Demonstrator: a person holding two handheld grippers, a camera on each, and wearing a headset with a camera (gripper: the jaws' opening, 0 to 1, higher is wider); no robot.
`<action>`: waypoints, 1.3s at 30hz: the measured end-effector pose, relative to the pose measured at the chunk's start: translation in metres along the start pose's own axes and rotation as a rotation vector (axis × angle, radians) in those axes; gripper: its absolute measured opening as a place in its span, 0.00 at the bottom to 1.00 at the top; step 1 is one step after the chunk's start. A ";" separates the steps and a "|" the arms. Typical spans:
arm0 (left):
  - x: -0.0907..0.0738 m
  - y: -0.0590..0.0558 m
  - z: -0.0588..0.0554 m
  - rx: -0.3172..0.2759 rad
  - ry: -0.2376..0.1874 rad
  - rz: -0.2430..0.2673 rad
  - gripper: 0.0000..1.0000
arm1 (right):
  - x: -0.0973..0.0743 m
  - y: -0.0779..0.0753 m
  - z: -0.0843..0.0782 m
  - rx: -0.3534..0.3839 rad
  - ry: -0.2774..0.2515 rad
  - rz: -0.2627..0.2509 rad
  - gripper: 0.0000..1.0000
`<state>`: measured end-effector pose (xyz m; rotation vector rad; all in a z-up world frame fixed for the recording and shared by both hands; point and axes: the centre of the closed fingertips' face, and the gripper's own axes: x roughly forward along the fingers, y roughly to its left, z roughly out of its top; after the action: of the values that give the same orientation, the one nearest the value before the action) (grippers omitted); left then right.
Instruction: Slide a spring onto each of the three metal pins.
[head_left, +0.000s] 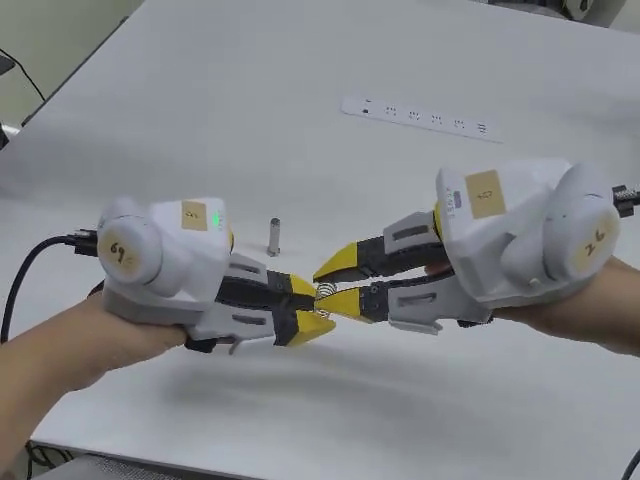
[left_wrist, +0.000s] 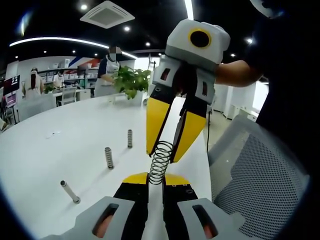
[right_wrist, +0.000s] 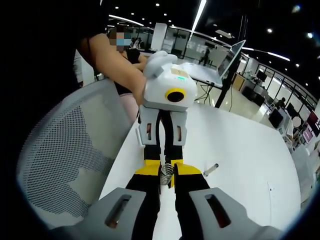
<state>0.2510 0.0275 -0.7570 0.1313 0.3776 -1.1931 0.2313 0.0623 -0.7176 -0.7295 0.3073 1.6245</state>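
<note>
Pinching spring (left_wrist: 160, 164): left gripper (left_wrist: 156, 178) | right gripper (left_wrist: 163, 154) parted around it | left gripper view: two sprung pins (left_wrist: 108, 157) (left_wrist: 129, 138)

Flanking the silvery spring (left_wrist: 159, 166), left gripper (left_wrist: 155, 178) and right gripper (right_wrist: 167, 170) have yellow-tipped black jaws, white-grey shells. Beyond the spring: white table (head_left: 300, 60), seemingly grey pin (head_left: 274, 236).

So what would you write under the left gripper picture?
Left gripper and right gripper meet at a spring; two sprung pins and a bare pin sit on the table.
</note>
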 end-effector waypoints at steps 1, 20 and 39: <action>0.000 0.000 0.000 -0.001 -0.001 -0.001 0.01 | 0.000 0.000 0.000 0.001 0.001 -0.001 0.07; 0.000 0.003 0.003 0.005 -0.013 0.010 0.02 | -0.002 -0.007 -0.001 0.042 0.011 -0.020 0.07; 0.001 0.005 0.005 -0.004 -0.029 0.013 0.09 | -0.002 -0.010 -0.001 0.034 0.026 -0.030 0.07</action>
<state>0.2568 0.0273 -0.7530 0.1128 0.3527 -1.1805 0.2412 0.0620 -0.7154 -0.7263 0.3406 1.5791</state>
